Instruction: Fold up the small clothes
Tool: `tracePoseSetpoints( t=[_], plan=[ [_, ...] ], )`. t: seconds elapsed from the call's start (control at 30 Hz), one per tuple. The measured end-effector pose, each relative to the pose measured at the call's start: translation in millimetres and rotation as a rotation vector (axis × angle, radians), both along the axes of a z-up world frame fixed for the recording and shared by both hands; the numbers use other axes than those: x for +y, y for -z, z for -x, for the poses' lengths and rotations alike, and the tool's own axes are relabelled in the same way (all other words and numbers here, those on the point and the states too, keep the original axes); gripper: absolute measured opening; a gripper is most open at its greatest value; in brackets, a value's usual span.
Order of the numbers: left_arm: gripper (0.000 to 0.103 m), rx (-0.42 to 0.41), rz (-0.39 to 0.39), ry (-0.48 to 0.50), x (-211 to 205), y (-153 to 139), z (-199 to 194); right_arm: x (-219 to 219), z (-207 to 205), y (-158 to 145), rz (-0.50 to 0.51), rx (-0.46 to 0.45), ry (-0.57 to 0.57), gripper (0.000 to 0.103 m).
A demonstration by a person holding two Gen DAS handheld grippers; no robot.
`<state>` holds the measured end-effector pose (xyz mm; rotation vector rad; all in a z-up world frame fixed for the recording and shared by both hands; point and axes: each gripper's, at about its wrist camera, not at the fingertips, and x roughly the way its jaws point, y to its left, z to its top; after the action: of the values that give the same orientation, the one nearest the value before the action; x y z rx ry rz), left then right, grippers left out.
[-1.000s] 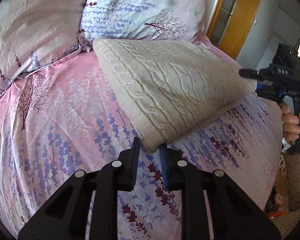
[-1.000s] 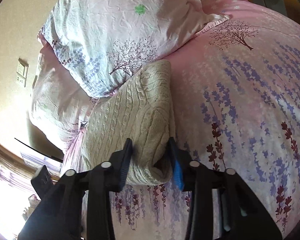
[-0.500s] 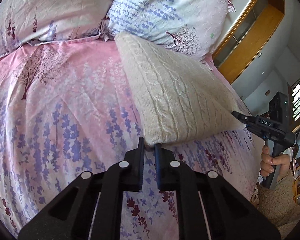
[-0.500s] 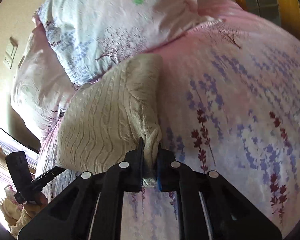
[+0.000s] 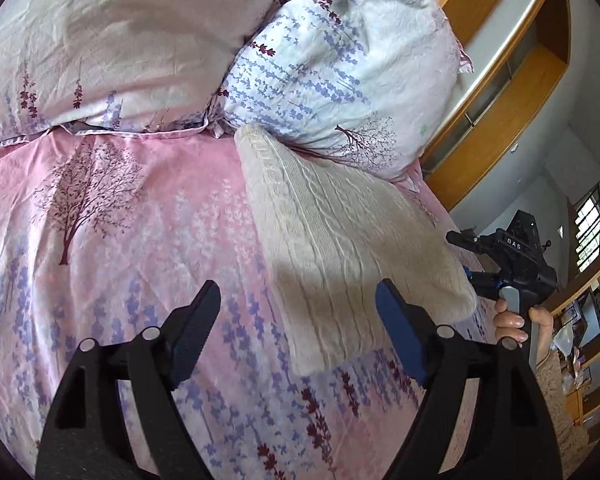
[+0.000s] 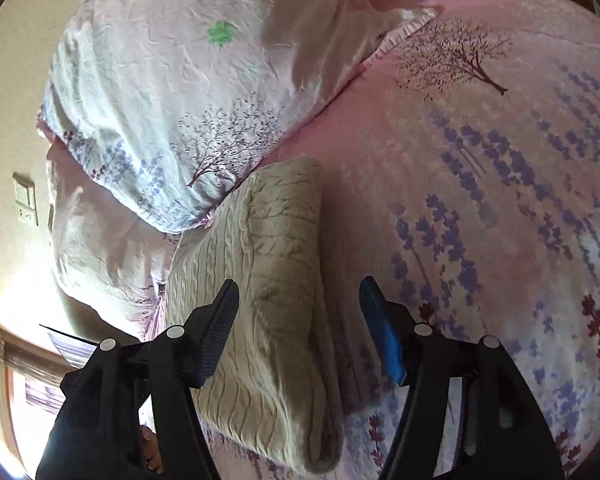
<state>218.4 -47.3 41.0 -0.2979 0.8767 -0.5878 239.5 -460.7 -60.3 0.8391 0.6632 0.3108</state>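
A cream cable-knit sweater (image 5: pixel 340 248) lies folded into a thick rectangle on the pink floral bedsheet (image 5: pixel 120 248), its far end against a pillow. My left gripper (image 5: pixel 298 304) is open and empty, just above the sweater's near corner. My right gripper (image 6: pixel 298 300) is open and empty over the other near corner of the sweater (image 6: pixel 272 300). In the left wrist view the right gripper (image 5: pixel 466 256) stands at the sweater's right edge, held by a hand.
Two floral pillows (image 5: pixel 340 48) lie at the head of the bed behind the sweater. A wooden headboard shelf (image 5: pixel 512 76) stands at the right. The bedsheet (image 6: pixel 500 200) stretches wide beside the sweater. A wall switch (image 6: pixel 26 204) shows at the left.
Both grippers were shut on the sweater's near corners half a second ago. Both have opened and let go, and the sweater now lies flat on the bed.
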Motion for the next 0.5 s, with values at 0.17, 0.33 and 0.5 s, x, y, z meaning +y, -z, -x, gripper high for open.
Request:
tracePoseSetpoints(
  t=[0.17,0.33,0.5],
  plan=[
    [0.082,0.096,0.024,-0.015,-19.8,10.5,-38.0,12.7,-27.2,3.4,0.012,0.032,-0.023,0.064],
    [0.082,0.084,-0.046,-0.017,-41.5,14.9,-45.7,26.8,-22.2,-16.6,0.124,-0.096,0.002,0.019],
    [0.083,0.017,-0.147,0.009,-64.4,9.9,-41.0,28.9,-33.5,-12.4,0.198,-0.049,0.037,0.019]
  ],
)
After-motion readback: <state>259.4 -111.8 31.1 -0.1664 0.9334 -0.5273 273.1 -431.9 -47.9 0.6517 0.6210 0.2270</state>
